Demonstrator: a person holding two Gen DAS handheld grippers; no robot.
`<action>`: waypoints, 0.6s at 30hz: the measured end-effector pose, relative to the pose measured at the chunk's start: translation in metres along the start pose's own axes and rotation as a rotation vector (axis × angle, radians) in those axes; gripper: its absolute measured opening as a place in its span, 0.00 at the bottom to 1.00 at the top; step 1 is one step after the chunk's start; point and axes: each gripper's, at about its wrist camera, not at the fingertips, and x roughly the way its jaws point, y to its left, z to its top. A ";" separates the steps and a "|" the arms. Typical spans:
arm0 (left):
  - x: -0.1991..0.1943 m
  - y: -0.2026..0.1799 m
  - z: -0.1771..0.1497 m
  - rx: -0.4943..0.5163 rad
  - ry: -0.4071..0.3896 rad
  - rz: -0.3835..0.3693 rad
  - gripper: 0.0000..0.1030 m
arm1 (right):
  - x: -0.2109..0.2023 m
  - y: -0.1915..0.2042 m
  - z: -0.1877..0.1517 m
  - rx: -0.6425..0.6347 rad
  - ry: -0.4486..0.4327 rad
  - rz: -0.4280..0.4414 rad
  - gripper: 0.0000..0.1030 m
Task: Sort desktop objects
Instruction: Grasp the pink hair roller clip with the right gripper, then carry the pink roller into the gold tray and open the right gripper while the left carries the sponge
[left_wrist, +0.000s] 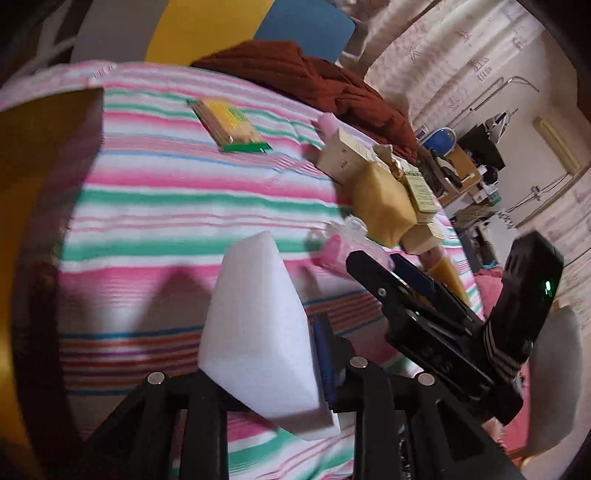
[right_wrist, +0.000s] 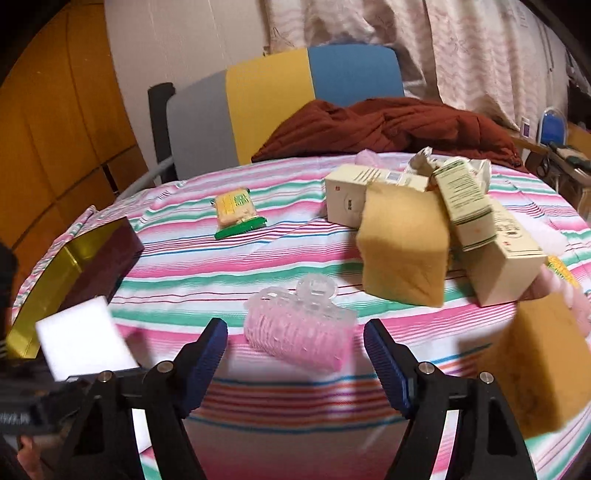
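My left gripper (left_wrist: 258, 328) is shut on a white foam block (left_wrist: 258, 332); one blue pad (left_wrist: 325, 354) presses its right face, and the other finger is hidden behind it. The same block (right_wrist: 85, 339) shows at lower left in the right wrist view, above the striped cloth. My right gripper (right_wrist: 295, 339) stands open low over the table. A pink hair roller with a clear clip (right_wrist: 299, 328) lies just ahead of its fingertips, in line with the gap. From the left wrist view, the right gripper (left_wrist: 376, 260) sits beside that roller (left_wrist: 332, 251).
A gold-and-dark box (right_wrist: 74, 266) lies at the left. A yellow-green snack pack (right_wrist: 236, 210) is mid-table. Cream cartons (right_wrist: 351, 195) and yellow sponges (right_wrist: 402, 247) pile at the right, with another sponge (right_wrist: 535, 365) near the right edge. A rust jacket (right_wrist: 388, 125) lies behind.
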 end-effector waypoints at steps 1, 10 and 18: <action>-0.001 0.000 0.000 0.008 -0.008 0.013 0.24 | 0.004 0.001 0.001 0.013 0.009 -0.007 0.75; -0.003 0.002 -0.003 0.054 -0.034 0.039 0.25 | 0.010 -0.003 -0.003 0.060 0.028 -0.060 0.65; -0.021 -0.006 -0.006 0.109 -0.074 0.063 0.24 | -0.012 0.011 -0.007 0.060 0.001 -0.039 0.65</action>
